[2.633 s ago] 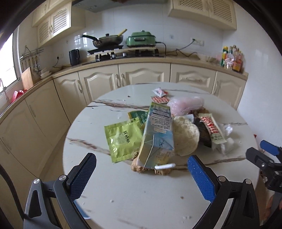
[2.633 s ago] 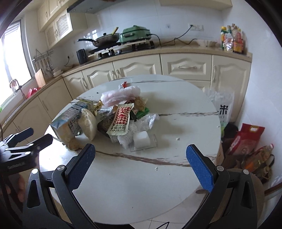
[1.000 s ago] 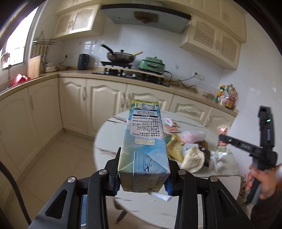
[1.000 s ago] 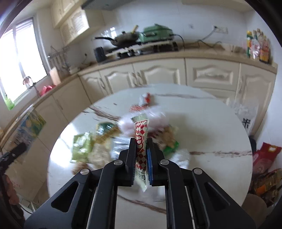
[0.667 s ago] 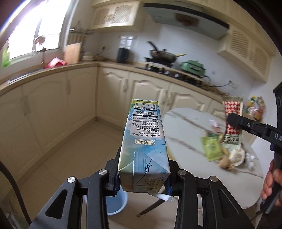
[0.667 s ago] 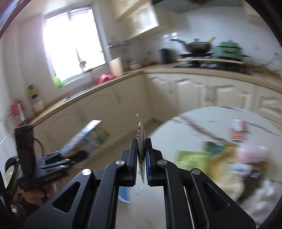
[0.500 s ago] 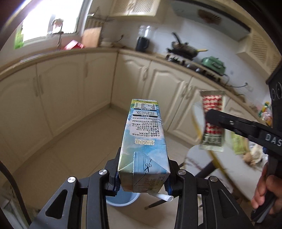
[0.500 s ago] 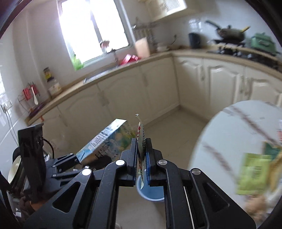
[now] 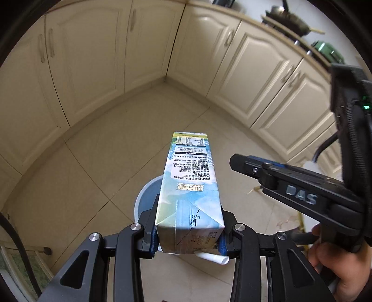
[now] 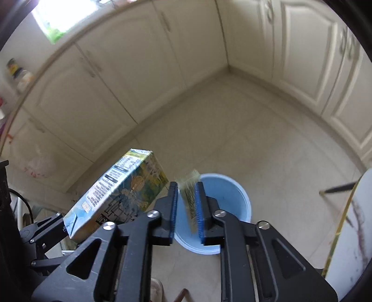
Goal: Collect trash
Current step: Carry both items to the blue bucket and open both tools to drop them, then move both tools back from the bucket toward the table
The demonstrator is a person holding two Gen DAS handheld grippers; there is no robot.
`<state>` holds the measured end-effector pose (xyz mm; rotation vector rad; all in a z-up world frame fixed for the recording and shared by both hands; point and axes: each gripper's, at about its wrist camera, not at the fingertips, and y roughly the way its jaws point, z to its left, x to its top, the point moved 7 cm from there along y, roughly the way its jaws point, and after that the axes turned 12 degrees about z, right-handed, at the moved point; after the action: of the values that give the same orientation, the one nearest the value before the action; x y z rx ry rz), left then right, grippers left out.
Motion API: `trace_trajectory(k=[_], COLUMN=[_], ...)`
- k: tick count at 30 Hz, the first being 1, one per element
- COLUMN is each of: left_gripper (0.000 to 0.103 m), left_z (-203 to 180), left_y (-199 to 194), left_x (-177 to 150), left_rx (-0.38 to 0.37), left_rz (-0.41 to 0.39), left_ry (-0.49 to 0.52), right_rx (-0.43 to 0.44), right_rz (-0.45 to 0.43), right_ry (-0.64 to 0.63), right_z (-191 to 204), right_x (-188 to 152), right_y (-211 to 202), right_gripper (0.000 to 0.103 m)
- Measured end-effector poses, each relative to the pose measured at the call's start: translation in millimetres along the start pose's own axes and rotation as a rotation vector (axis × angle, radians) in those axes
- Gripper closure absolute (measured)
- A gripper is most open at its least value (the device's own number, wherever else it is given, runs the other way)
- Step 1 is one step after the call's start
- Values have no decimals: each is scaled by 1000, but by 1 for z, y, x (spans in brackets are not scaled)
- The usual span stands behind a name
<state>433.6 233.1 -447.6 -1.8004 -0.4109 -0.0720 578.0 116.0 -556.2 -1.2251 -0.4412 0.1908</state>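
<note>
One carton [image 9: 189,185], one bin [image 10: 229,190] (blurred sachet [image 10: 190,199], perhaps).

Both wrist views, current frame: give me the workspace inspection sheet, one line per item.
Surface: beige tiled floor; white table edge at far right.
Job's things: milk carton held above the blue bin; blurred sachet between the right pads, over the bin mouth.
Clutter: whitish bag against the cabinets, blurred.
Grippers: left gripper shut on the carton's base; right gripper with jaws parted, apparently releasing the sachet.
Cables: black cable beside the left gripper.
Surroundings: cream cabinets; wok and green pot on the counter.
</note>
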Motion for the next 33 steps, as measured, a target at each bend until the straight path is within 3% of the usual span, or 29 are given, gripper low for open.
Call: trace_trajectory(k=[4, 5, 7, 9, 12, 14, 19, 25, 27, 33], left_gripper=[68, 66, 61, 58, 40, 38, 38, 30, 24, 13], left_z=[9, 9, 10, 12, 12, 9, 1, -22, -50, -136], left_y=[20, 23, 26, 19, -1, -15, -87, -193, -225, -310], left_x=[15, 22, 30, 38, 40, 35, 13, -31, -45, -96], left_rx=[-3, 10, 27, 47, 48, 69, 131, 224, 237, 237], left_rz=[48, 59, 72, 55, 17, -8, -122, -294, -358, -551], left_ry=[-14, -15, -20, -39, -66, -73, -132, -153, -130, -51], right_rx=[-24, -29, -34, -50, -51, -48, -16, -30, -43, -123], right_rz=[-13, -20, -33, -49, -67, -76, -122, -239, -290, -469], right_ry=[35, 44, 55, 50, 44, 44, 20, -55, -74, -118], right_z=[-24, -27, -32, -29, -21, -17, 11, 53, 67, 87], right_x=[9, 10, 11, 9, 10, 9, 1, -20, -30, -78], right_y=[7, 5, -2, -10, -22, -29, -63, -136, -167, -276], right_gripper=[65, 58, 54, 53, 49, 43, 42, 27, 17, 5])
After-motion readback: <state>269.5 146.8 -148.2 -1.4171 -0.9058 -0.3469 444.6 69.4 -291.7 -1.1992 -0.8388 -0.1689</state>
